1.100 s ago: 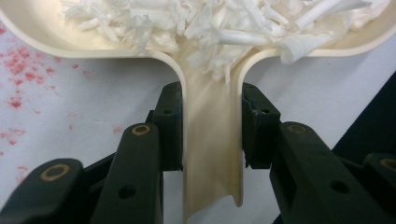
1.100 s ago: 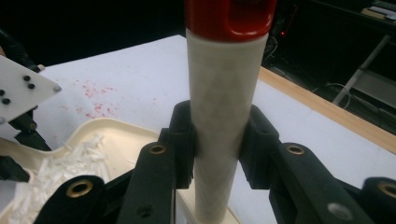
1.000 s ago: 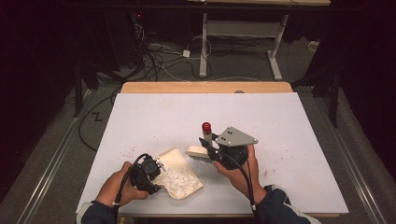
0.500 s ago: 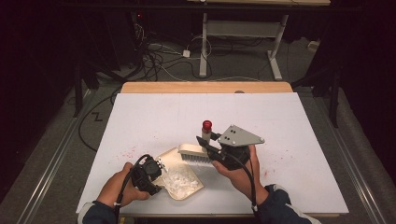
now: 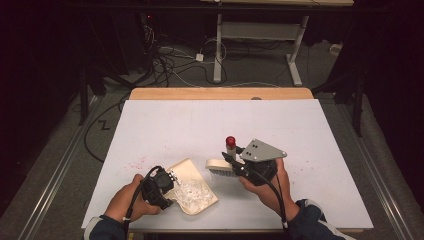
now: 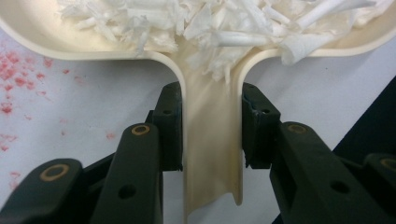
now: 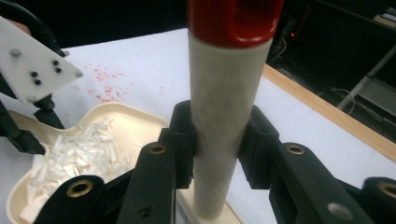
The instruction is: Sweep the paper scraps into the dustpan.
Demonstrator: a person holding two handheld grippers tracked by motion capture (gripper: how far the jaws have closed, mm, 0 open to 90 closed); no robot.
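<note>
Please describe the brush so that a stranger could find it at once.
On the white table, look near the front edge, beside the cream dustpan full of white shreds. The brush is held by the right gripper; its upright cream handle has a red cap.

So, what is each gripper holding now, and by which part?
The left gripper holds the cream dustpan by its handle, jaws on both sides. The right gripper holds the brush by its upright handle, below the red cap.
</note>
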